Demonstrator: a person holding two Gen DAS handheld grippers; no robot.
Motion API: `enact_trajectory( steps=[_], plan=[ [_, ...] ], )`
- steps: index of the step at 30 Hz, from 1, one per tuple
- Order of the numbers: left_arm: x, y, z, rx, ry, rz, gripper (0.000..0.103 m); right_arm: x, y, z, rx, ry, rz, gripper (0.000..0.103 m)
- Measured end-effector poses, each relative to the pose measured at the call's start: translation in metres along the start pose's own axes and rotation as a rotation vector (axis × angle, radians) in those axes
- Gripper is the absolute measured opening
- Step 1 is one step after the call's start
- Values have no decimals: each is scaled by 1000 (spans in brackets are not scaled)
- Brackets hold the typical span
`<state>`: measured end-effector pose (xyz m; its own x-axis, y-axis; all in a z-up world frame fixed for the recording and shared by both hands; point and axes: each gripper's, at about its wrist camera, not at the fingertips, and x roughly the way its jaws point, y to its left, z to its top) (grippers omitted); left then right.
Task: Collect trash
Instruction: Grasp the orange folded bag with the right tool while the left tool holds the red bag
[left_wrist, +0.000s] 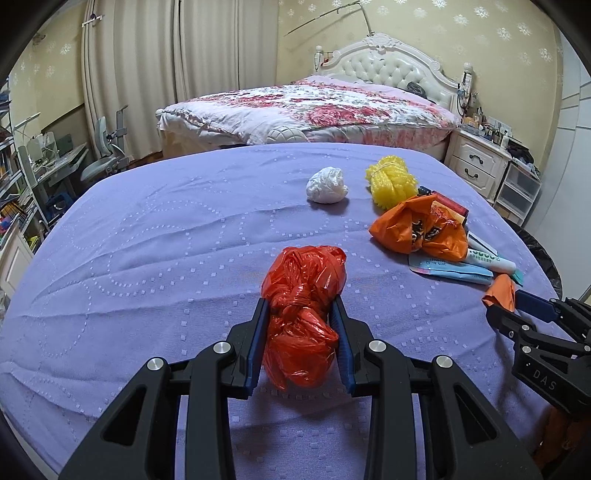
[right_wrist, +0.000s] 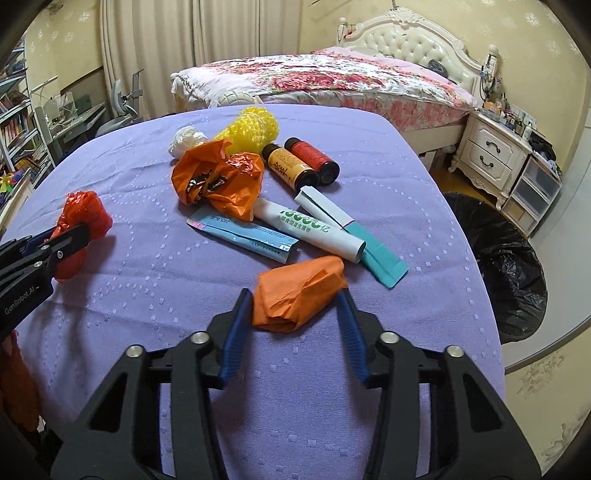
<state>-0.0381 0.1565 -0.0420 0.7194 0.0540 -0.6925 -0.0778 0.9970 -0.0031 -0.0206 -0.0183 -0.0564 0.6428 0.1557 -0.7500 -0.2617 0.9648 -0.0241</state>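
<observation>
Here we have the knotted red plastic bag (left_wrist: 303, 325) clamped between the blue pads of our left gripper (left_wrist: 300, 314), squeezed narrow about its middle, so that piece of trash is already ours. Our right gripper (right_wrist: 295, 306) straddles the crumpled orange paper wad (right_wrist: 299, 293) with its jaws half open. In the right wrist view the right pad touches the wad's edge and the left pad stands just beside it. We judge that it is not yet a firm grip.

Just beyond lies the rest of the litter: a torn orange plastic bag (right_wrist: 218, 181), a white tube (right_wrist: 314, 229), a blue sachet (right_wrist: 243, 236), a teal-ended packet (right_wrist: 380, 258), two small brown bottles (right_wrist: 303, 162), a yellow foam net (right_wrist: 251, 127) and a white tissue ball (left_wrist: 327, 184). All of it sits bunched toward the right side, nearest the black-lined bin (right_wrist: 509, 266) that stands on the floor past the table's right edge. That is presumably where both pieces must go.

It all rests on a lilac tablecloth (left_wrist: 147, 240), soft and slightly wrinkled. Behind is a bedroom: a floral-quilted bed (left_wrist: 306, 107), a white nightstand (left_wrist: 476, 162), cream curtains (left_wrist: 147, 74) and a cluttered desk (left_wrist: 55, 158).
</observation>
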Motion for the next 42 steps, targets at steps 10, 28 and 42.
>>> enact_trajectory(
  steps=[10, 28, 42],
  plan=[
    [-5, -6, 1, 12, -10, -13, 34, -13, 1, -4, -11, -21, 27, 35],
    [-9, -20, 8, 40, -27, -36, 34, -23, -16, -8, 27, -16, 59, 35],
    [-6, -18, 5, 27, -18, -32, 34, -5, -10, -5, -19, 0, 20, 45]
  ],
)
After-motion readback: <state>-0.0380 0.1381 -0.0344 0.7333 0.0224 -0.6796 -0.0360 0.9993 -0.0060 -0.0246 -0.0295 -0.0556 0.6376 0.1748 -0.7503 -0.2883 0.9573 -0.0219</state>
